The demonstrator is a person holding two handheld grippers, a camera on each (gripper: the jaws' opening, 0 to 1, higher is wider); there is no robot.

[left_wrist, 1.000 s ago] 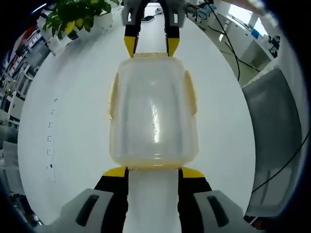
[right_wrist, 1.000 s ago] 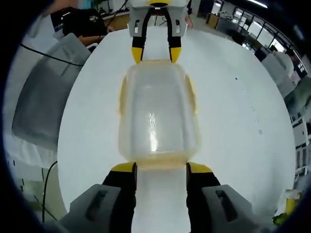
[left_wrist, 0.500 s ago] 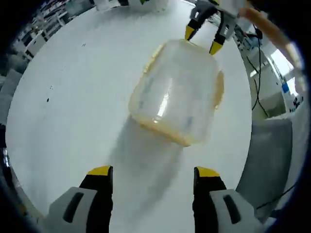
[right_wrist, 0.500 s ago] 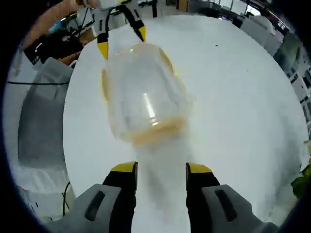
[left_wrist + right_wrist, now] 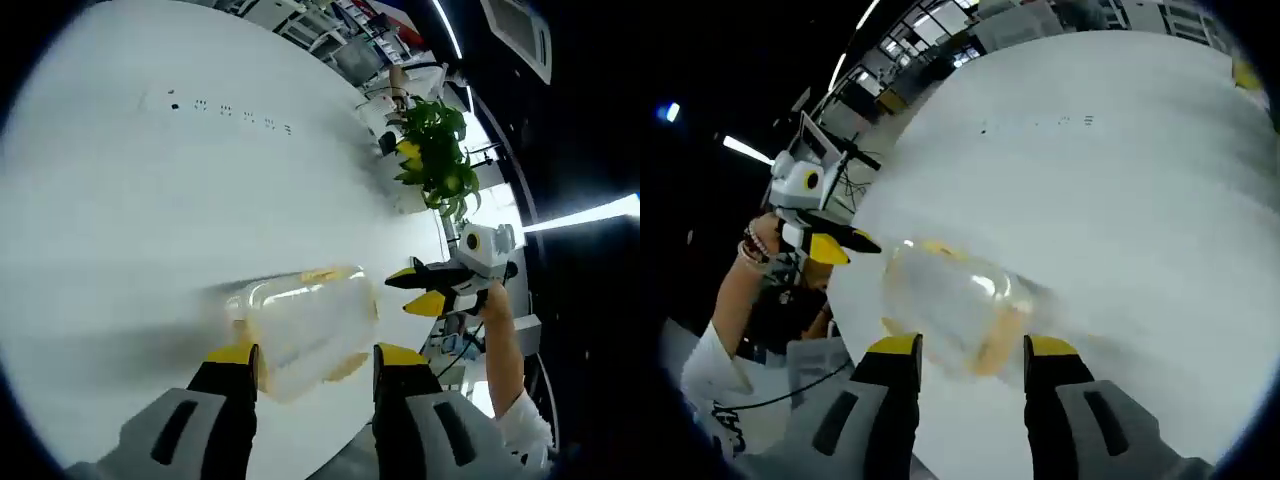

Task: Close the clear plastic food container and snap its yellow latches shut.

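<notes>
Clearly container [image 5: 305, 330] rests on table [image 5: 150, 200] (both grippers apart).

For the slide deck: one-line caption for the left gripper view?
Open left gripper near the clear container on the white table; right gripper beyond.

A: Where's your container [image 5: 305, 325]?
B: On the white desk [image 5: 150, 200], lid on. You're looking at a clear plastic box, rounded corners, yellow trim at the edges.
A: Latches [image 5: 322, 273]?
B: Yellow, along the rim. Too blurred for you to tell whether they're snapped. Same in right gripper view [image 5: 955, 305].
</notes>
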